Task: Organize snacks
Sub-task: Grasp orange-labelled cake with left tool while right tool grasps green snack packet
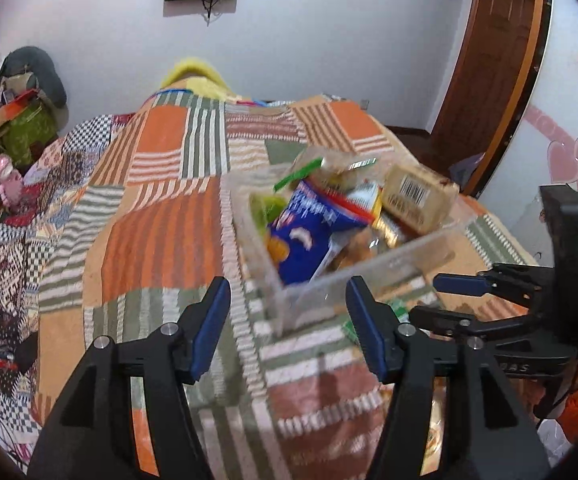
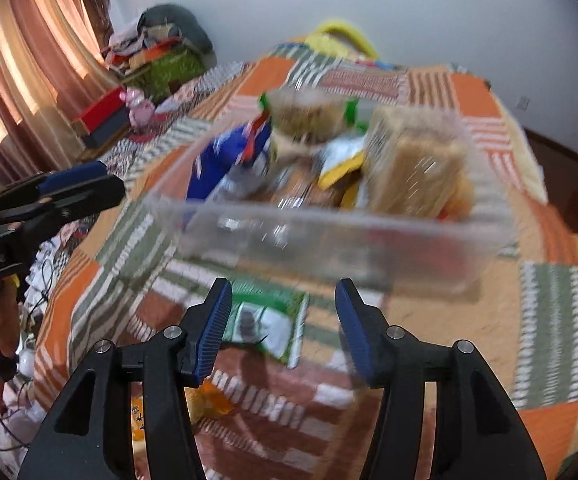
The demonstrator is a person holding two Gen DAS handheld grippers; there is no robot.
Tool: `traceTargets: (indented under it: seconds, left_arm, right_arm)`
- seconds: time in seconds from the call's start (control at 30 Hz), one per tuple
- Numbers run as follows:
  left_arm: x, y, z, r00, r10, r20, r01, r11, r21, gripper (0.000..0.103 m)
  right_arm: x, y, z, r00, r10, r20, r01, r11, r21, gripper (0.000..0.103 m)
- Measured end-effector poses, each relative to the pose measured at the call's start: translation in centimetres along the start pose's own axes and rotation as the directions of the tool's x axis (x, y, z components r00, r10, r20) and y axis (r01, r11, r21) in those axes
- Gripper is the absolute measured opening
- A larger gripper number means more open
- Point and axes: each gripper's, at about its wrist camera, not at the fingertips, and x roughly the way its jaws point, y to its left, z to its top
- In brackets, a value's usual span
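**Hovering over the last loose packets, bin nearly full**

Gaping wide and empty, the right gripper [image 2: 284, 320] has its blue-padded fingers [image 2: 215, 326] apart, nothing between them. Just ahead of the fingertips and slightly below lies a green-and-white snack packet [image 2: 267, 326], flat on the patchwork bedspread [image 2: 549, 292]. Nearer the wrist, under the left-hand finger, an orange-yellow packet [image 2: 209, 398] is partly hidden.

Left gripper [image 1: 289, 320]: fingers likewise spread, holding nothing. Its right-hand finger sits close to the near corner of the clear plastic bin [image 1: 369, 276]; contact cannot be told, the frame is smeared with motion.

Beyond both pairs of fingers, the bin rests on the bed, already loaded: blue chip bag [image 1: 309, 236], tan wrapped block with a barcode [image 1: 417, 196], a green-edged pack [image 2: 305, 114] at the far side, other wrappers too blurred to name.

Further off, a pile of clothes and boxes beside the bed, curtains, a wooden door.

Judgement: collecting is well along, with the stragglers in front of the bin remaining. The green-and-white packet looks like the right gripper's target. It lies flat and thin, so the next move calls for dropping low, pinching an edge, then lifting clear of the bin wall. Slippery film may slide out.
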Motion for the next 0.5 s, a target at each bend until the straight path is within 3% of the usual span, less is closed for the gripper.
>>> traceTargets:
  seconds: [0.17,0.23,0.33,0.4,0.5]
  left_arm:
    - [0.7,0.8,-1.9,0.999,-0.005,-0.046,0.004,1.0,-0.01,0.06]
    - [1.0,0.9,-2.6,0.998,-0.007,-0.063,0.006,1.0,-0.01,0.06]
    - [1.3,0.7,-3.2,0.997,-0.015,-0.081,0.014,1.0,-0.004,0.06]
    - [1.4,0.2,-3.5,0.996,-0.022,-0.09,0.022,1.0,0.002,0.06]
    - [1.4,-0.4,-3.8,0.994,-0.038,-0.098,0.038,0.999,-0.001,0.06]
  right_arm:
    - [2.8,1.2,-0.5,0.998,-0.011,-0.065,0.009,1.0,-0.027,0.05]
    - [3.4,1.7,-0.8,0.998,-0.03,-0.061,0.027,0.998,-0.048,0.054]
    - [3.3,1.6,-0.6,0.998,-0.033,-0.058,0.03,0.998,-0.052,0.051]
    - [3.1,1.8,-0.5,0.998,-0.026,-0.054,0.023,0.998,-0.061,0.04]
    - [2.7,1.8,-0.8,0.999,-0.019,-0.044,0.017,0.998,-0.057,0.032]
